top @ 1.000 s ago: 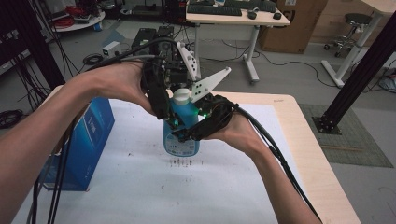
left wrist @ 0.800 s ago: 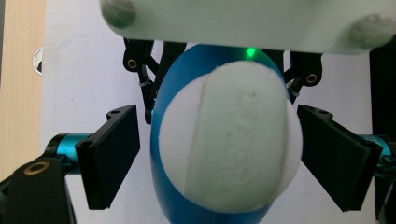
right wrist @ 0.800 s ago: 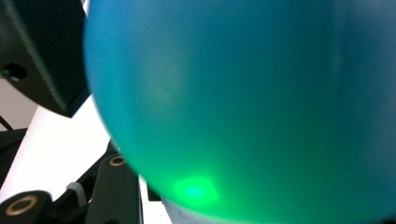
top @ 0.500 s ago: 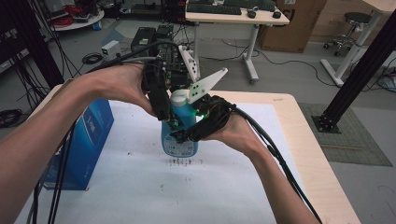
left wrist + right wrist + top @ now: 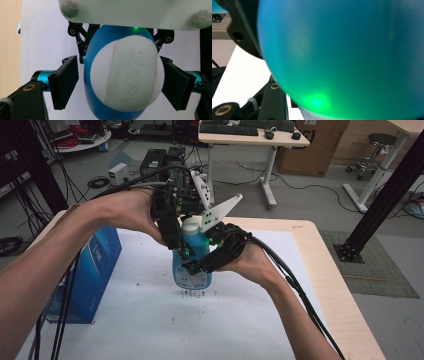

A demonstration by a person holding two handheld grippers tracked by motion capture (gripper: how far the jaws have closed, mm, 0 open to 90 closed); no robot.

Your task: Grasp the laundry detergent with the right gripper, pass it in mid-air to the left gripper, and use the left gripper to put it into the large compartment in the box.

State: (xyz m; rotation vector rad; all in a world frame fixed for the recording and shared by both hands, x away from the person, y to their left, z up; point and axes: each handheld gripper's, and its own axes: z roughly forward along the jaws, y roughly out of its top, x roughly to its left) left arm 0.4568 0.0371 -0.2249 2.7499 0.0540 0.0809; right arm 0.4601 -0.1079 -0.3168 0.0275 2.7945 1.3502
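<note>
- One blue bottle (image 5: 192,262) with one white cap (image 5: 126,75) stands mid-table on your white sheet (image 5: 150,320).
- Your right gripper (image 5: 200,262) clamps its body.
- Your left gripper (image 5: 120,85) jaws, just closing, flank the cap without touching.
- One blue box (image 5: 92,270) stands left.
- Desks and cables lie behind.

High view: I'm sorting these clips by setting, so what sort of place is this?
Probably a lab or workshop. Behind the light wooden table stand a desk with keyboards, a cardboard box and loose cables on the floor, with a black metal frame post at the right.
</note>
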